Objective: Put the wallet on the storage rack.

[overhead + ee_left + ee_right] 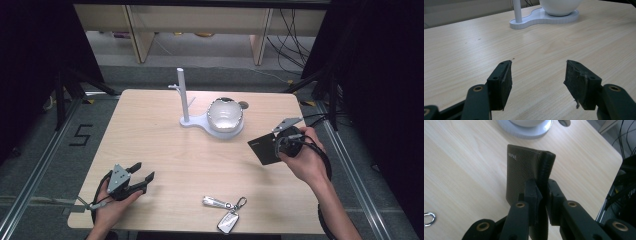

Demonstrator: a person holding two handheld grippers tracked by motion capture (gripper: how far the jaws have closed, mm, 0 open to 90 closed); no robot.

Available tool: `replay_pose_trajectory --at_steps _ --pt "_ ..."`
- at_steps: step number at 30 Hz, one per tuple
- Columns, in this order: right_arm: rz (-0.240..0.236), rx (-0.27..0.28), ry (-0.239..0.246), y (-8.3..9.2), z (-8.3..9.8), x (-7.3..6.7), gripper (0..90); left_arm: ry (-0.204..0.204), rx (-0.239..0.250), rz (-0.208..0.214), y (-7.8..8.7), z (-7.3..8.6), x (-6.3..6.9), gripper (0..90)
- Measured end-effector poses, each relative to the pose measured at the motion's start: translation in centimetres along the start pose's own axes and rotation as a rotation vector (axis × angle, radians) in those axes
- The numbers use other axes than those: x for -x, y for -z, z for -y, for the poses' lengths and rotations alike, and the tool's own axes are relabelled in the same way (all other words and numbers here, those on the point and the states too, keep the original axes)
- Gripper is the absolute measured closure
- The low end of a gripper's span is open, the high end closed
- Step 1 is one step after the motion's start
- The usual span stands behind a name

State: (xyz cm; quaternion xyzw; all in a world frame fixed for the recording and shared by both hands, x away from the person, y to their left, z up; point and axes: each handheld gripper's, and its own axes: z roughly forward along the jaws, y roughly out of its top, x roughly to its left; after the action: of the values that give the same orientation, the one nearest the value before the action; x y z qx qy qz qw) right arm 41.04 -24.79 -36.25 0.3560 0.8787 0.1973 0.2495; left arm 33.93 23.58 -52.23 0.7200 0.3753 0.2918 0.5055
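Wallet (524, 170) clamped edge-on in your right gripper (542, 192), lifted off table (165, 145). Carry step in hand; dish (225, 114) sits ahead of jaws. Judge approach carefully. Left gripper (537, 77) idle, jaws apart.

Grained matt leather wallet (524, 170), pale wood-look table (165, 145), glossy white stand (215, 127).
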Motion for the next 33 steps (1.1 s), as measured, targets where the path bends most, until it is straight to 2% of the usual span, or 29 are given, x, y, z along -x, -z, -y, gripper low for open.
replay_pose_trajectory --at_steps 1,3,4,5,7,8,9,13,16,24,27,33 --pt "0.020 0.012 0.017 -0.1 -0.3 0.0 81.7 -0.007 0.006 0.006 -0.1 0.0 0.0 37.9" --pt "0.017 0.015 0.026 -0.2 -0.4 0.0 81.7 -0.003 -0.002 0.001 0.0 0.0 0.0 37.9" --pt "0.034 0.018 0.028 -0.1 -0.5 0.0 81.7 -0.005 -0.004 0.000 0.0 0.0 0.0 37.9" --pt "0.016 0.026 0.041 -0.3 -0.8 0.2 81.6 -0.004 -0.004 0.000 0.0 0.0 0.0 37.9" --pt "0.029 0.028 0.041 -0.3 -0.9 0.2 81.6 -0.004 -0.001 -0.001 0.0 0.0 0.1 37.9" --pt "0.030 0.043 0.061 -0.5 -1.1 0.3 81.7 -0.005 -0.001 -0.001 0.0 0.0 0.1 37.9" --pt "0.053 0.042 0.053 -0.4 -1.2 0.1 81.7 -0.005 0.000 -0.002 0.0 0.0 0.1 37.9" --pt "0.053 0.064 0.085 -0.9 -1.7 0.4 81.6 -0.007 0.007 0.000 -0.1 0.0 0.1 37.9" --pt "0.084 0.060 0.104 -1.2 -2.2 0.3 81.6 -0.009 0.002 -0.004 -0.1 0.0 0.2 38.0" --pt "0.103 0.052 0.161 -1.6 -3.7 0.4 81.6 -0.011 0.007 0.000 -0.2 0.0 0.2 38.0" --pt "0.108 0.050 0.189 -1.7 -4.5 0.3 81.6 -0.013 -0.005 -0.008 0.0 0.0 0.2 38.0" --pt "0.106 0.056 0.195 -1.8 -5.2 0.4 81.6 -0.015 0.001 -0.003 -0.2 0.0 0.2 38.1"
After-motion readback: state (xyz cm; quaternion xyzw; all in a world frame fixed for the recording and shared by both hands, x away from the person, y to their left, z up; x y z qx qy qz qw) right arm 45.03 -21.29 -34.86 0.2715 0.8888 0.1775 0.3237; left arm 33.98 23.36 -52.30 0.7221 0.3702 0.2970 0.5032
